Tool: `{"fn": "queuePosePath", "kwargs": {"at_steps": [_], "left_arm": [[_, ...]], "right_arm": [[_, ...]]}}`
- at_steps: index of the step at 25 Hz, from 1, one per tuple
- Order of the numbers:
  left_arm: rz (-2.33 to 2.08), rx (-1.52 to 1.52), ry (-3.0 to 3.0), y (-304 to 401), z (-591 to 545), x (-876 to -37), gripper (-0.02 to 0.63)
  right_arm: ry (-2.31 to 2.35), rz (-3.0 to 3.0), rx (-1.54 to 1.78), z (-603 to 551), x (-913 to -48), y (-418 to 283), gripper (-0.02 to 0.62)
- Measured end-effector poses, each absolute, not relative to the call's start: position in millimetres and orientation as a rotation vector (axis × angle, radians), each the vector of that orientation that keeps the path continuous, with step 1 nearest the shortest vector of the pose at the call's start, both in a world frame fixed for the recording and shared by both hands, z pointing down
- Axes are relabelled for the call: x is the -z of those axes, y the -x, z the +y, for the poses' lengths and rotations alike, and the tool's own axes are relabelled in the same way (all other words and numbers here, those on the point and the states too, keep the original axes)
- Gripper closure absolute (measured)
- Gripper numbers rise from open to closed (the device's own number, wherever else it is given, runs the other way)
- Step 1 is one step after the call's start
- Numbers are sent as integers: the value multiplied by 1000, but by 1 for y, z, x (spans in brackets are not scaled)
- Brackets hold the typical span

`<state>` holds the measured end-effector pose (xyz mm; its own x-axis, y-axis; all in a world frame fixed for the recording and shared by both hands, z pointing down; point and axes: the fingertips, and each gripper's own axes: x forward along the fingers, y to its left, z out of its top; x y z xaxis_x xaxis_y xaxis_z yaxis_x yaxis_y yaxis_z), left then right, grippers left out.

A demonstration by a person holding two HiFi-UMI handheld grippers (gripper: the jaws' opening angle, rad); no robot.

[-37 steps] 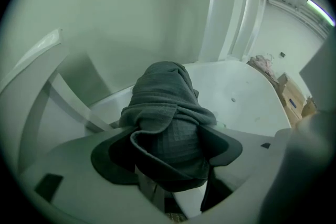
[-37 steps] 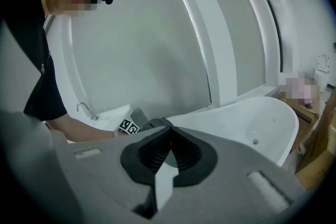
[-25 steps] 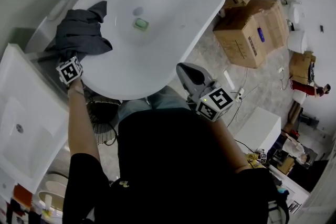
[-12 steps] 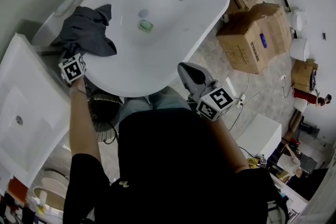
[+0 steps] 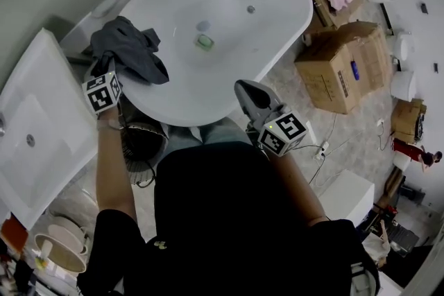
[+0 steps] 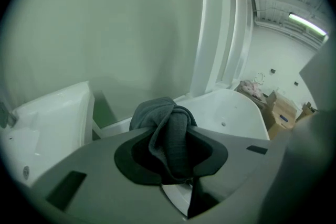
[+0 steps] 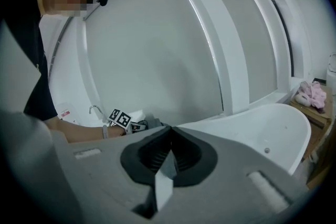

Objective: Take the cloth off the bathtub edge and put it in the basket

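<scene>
At the upper left of the head view, the left gripper (image 5: 109, 73) has its jaws clamped on a bunched fold of the dark grey cloth (image 5: 132, 52). The cloth lies heaped on the rim of the white bathtub (image 5: 277, 3), and the left gripper view shows the fabric pinched firmly in the middle. To do this lift well, I would raise the cloth straight up until its hanging corner clears the rim, so it neither drags nor slips free. Then I would carry it down to what looks like the dark round basket (image 5: 142, 143), just below the rim at the lower left. The right gripper (image 5: 251, 99), near the middle of the frame, has its jaws together and holds nothing. Counted: one cloth, one bathtub, one basket, two grippers, one small green thing (image 5: 204, 41) on the tub floor, and two cardboard boxes (image 5: 343, 66) at the upper right.
</scene>
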<state>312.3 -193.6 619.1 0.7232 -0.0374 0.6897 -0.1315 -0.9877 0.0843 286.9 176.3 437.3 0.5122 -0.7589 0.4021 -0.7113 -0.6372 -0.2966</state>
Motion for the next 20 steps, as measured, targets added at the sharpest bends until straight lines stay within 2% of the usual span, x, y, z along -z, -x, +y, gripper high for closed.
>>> {"fn": "queuePosePath", "kwargs": {"at_steps": [20], "left_arm": [[-42,-786,-2842,-215,-130,-457,486]], "right_arm": [[2565,1471,628,132,-411,-272,598]]}}
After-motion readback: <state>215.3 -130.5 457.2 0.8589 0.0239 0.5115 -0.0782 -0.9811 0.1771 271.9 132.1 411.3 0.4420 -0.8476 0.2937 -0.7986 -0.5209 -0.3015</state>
